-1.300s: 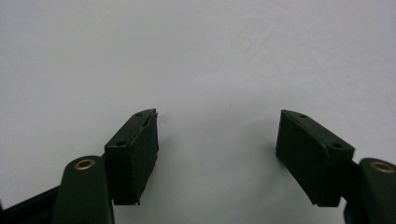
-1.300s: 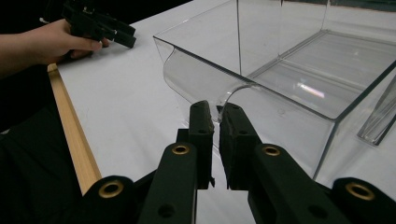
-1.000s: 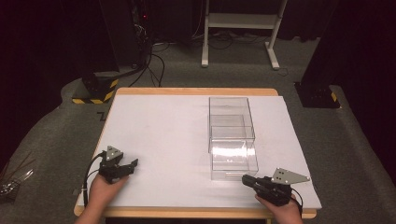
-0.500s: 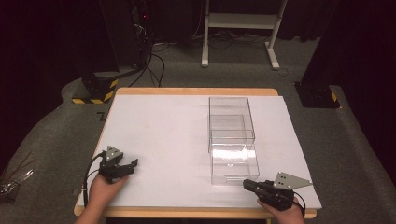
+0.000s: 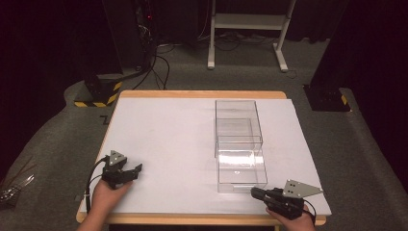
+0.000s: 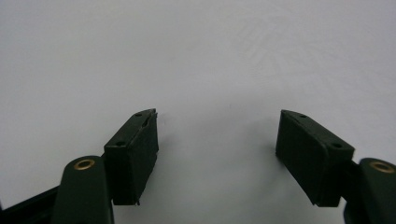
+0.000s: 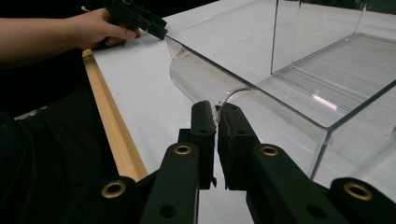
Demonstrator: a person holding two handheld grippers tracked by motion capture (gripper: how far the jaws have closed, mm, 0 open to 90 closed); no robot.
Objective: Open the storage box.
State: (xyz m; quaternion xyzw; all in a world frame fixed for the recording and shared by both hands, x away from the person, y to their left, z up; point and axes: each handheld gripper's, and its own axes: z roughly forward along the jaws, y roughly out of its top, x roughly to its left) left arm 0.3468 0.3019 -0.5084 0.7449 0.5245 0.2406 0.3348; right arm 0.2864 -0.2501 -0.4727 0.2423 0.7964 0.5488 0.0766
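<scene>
Fingers [image 7: 205,121] of right gripper [image 7: 215,122] shut beside clear box [image 5: 240,163]; inside bare.

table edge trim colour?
Light wood, bordering the white table top; clearest in the right gripper view.

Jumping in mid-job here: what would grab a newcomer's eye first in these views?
First, the clear plastic drawer box standing right of centre on the white table, its drawer pulled out toward the person. Next, the right gripper at the drawer's near corner, jaws shut on its clear curved handle. The left gripper rests at the near left, jaws open over bare table.
</scene>
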